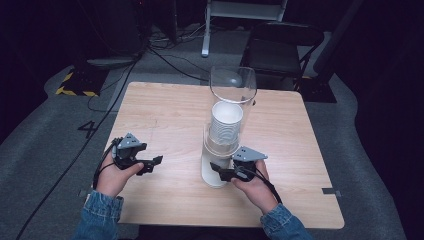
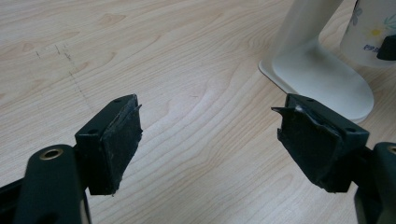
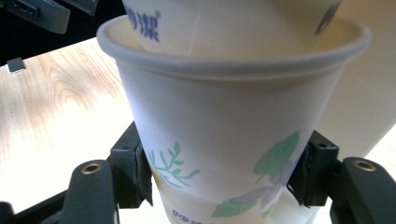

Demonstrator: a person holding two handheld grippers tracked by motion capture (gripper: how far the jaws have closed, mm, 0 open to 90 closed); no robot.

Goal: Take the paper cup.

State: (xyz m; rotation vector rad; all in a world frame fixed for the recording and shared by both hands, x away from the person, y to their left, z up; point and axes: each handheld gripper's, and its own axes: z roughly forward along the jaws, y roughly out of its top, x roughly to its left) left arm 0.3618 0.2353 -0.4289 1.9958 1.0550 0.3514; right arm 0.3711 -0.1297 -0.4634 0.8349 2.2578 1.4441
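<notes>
A white cup dispenser [image 1: 214, 172] stands mid-table, and its clear tube [image 1: 233, 82] holds a stack of paper cups [image 1: 226, 122]. My right gripper [image 1: 221, 172] is at the dispenser's foot, shut on the lowest paper cup [image 3: 224, 121], a white one with green leaves and flowers. Its pads [image 3: 137, 170] press on both sides of that cup, with another cup [image 3: 224, 23] nested in it from above. My left gripper [image 1: 152, 164] rests low over the table to the left, open with bare wood between its jaws [image 2: 208, 140]. The dispenser's white base [image 2: 322, 79] shows ahead of it.
The wooden table [image 1: 170, 115] has bare wood on the left and the far side. A dark chair [image 1: 282, 42] and floor cables [image 1: 165, 55] lie beyond the far edge. Faint pencil marks [image 2: 70, 60] cross the wood near the left gripper.
</notes>
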